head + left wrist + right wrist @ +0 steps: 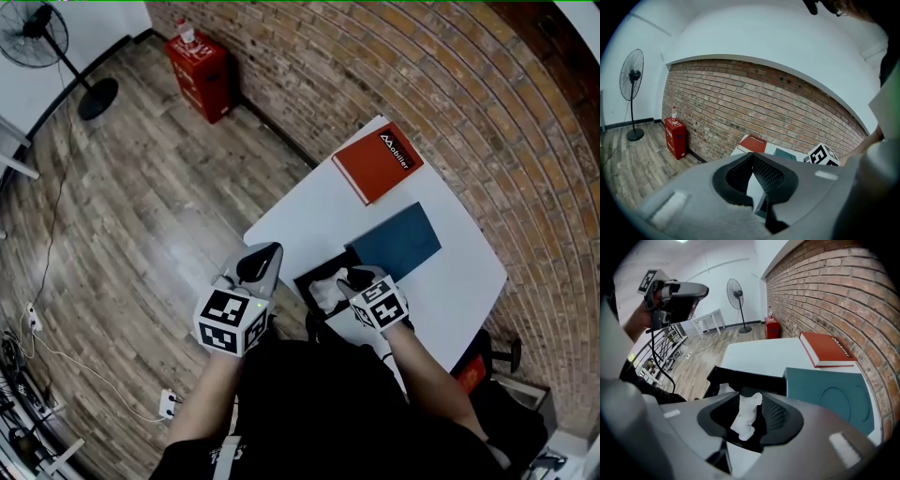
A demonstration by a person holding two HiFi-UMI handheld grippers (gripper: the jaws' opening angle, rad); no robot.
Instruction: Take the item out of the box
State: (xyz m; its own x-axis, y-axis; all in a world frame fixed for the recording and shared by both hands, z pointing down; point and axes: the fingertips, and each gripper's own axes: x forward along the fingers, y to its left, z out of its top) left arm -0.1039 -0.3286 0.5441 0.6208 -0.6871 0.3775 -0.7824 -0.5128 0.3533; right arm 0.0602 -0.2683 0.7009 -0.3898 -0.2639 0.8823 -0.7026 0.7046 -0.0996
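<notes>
A black box [314, 274] stands open at the near edge of the white table [319, 216]. A crumpled white item [328, 291] lies inside it. My right gripper [354, 279] hangs just over the box. In the right gripper view its jaws [751, 397] stand open on either side of the white item [745, 418], and the pads do not press on it. The box wall [745, 378] shows just beyond. My left gripper [262, 258] is held off the table's left edge, above the floor. Its tips [752, 157] meet with nothing between them.
A teal lid [396, 242] lies flat right behind the box. A red book [378, 161] rests at the table's far corner by the brick wall. On the wooden floor to the left stand a red cabinet [200, 75] and a fan [42, 37].
</notes>
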